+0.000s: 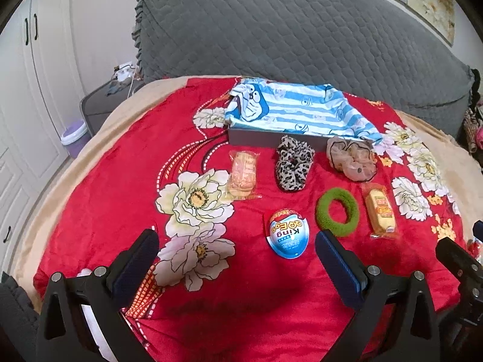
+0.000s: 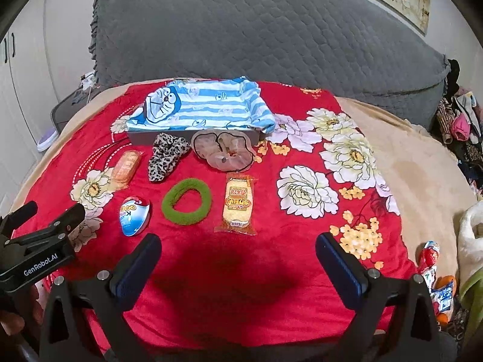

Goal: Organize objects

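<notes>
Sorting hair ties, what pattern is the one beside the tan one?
Leopard print scrunchie, clearest in the left wrist view.

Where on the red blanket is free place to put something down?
Free: the strip nearest the tongs, in front of the egg, green ring and yellow snack; also right of that snack. Crowded: between these and the gray box.

On the bed, a blanket point(image 2: 211, 271) carries everything — a tray point(image 2: 193, 137) lined with cloth point(image 2: 205, 105) lies at the back, before the headboard point(image 2: 256, 30). Just in front of the tray sit two scrunchies point(image 2: 169, 155) point(image 2: 225, 149) side by side, with a wrapped snack point(image 2: 125, 166) to their left. Nearer still runs a row — an egg-shaped pack point(image 2: 134, 215) on the left, a hair ring point(image 2: 186, 200) in the middle, another wrapped snack point(image 2: 237, 203) on the right.
</notes>
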The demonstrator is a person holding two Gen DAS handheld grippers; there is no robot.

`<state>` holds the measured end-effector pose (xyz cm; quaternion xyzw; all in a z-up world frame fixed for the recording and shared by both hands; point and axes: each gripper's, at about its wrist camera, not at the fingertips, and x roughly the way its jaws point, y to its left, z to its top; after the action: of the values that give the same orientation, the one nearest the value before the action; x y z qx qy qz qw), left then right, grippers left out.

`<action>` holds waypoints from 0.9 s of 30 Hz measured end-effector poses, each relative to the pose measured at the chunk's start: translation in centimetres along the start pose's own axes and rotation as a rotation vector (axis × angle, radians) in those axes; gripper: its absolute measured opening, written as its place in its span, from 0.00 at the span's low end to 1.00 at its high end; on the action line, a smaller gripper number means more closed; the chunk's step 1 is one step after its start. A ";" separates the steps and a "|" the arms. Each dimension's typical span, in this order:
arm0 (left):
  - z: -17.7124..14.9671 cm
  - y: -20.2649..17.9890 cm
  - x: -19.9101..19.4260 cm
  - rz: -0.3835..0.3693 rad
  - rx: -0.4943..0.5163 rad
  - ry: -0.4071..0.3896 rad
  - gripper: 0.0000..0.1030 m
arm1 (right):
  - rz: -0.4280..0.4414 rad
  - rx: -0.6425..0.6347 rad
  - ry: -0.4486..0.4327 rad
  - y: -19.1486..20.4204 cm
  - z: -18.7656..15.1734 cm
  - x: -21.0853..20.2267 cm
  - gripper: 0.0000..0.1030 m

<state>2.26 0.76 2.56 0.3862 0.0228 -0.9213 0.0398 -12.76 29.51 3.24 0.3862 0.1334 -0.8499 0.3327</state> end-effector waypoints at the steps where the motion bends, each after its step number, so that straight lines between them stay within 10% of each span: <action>1: 0.1 0.0 -0.3 0.000 0.000 -0.004 1.00 | 0.003 0.001 -0.005 0.0 0.0 -0.4 1.00; 27: 0.6 -0.1 -5.2 0.012 0.000 -0.041 1.00 | 0.017 -0.006 -0.071 -0.9 -0.3 -5.7 1.00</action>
<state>5.44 1.15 6.68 0.3674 0.0195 -0.9287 0.0459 -10.48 32.97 7.28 0.3561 0.1206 -0.8597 0.3457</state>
